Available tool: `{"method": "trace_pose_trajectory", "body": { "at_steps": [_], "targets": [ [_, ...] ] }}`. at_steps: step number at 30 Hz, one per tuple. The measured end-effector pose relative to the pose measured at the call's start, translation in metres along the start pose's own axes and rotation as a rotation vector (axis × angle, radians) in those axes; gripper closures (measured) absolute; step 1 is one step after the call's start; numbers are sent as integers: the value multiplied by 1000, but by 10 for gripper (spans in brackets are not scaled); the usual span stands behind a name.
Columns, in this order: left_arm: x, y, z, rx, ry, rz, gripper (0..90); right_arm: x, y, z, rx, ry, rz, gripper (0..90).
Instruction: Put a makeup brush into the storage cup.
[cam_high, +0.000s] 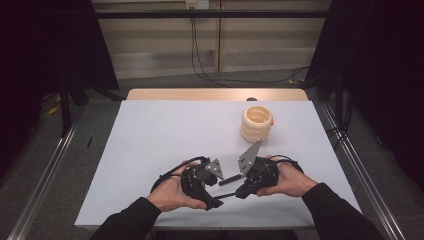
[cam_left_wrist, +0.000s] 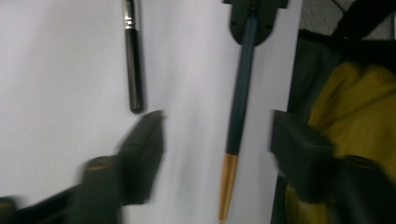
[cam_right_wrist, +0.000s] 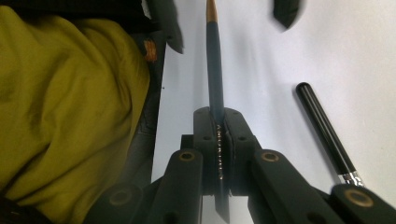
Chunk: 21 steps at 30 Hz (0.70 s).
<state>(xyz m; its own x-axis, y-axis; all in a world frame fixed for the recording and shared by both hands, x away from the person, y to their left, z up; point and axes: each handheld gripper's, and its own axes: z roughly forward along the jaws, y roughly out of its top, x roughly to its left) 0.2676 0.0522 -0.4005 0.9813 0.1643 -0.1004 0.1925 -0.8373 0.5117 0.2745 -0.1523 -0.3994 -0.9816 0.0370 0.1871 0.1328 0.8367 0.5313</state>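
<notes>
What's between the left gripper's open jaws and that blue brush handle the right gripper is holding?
Nothing visible. The blue brush handle with its gold end lies in the gap of the open left gripper, clamped by the right gripper. The black brush handle lies off to one side.

Cream ribbed holder (cam_high: 257, 123) upright on white table (cam_high: 150, 150); black cables (cam_high: 210, 75) on floor behind.

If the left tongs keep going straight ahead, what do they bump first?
Probably the dark blue brush handle lying between the open left tongs, held at its far end by the right tongs. Depth is unclear.
</notes>
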Motion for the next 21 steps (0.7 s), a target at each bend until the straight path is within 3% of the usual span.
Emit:
{"method": "trace_pose_trajectory", "body": {
  "at_steps": [4, 6, 8, 14, 17, 19, 20, 21],
  "targets": [
    [2, -6, -2, -58, 28, -45, 90, 1, -2, 0, -4, -10, 10, 851],
    [4, -8, -5, -82, 46, -61, 57, 0, -3, 0, -5, -22, 14, 851],
    [6, -12, -7, -126, 84, -90, 59, -1, -5, -2, -11, -28, 28, 851],
    [10, -24, -18, -214, 111, -140, 46, -1, -8, -6, -26, -43, 61, 851],
    [8, -30, -24, -259, 110, -102, 33, -2, -14, -7, -48, -50, 80, 851],
    [7, -33, -25, -284, 109, -125, 31, -2, -18, -7, -57, -56, 89, 851],
    [7, -34, -27, -294, 116, -110, 34, -2, -20, -8, -59, -66, 90, 851],
    [6, -36, -29, -305, 127, -120, 33, -2, -21, -9, -60, -67, 95, 851]
  ]
}}
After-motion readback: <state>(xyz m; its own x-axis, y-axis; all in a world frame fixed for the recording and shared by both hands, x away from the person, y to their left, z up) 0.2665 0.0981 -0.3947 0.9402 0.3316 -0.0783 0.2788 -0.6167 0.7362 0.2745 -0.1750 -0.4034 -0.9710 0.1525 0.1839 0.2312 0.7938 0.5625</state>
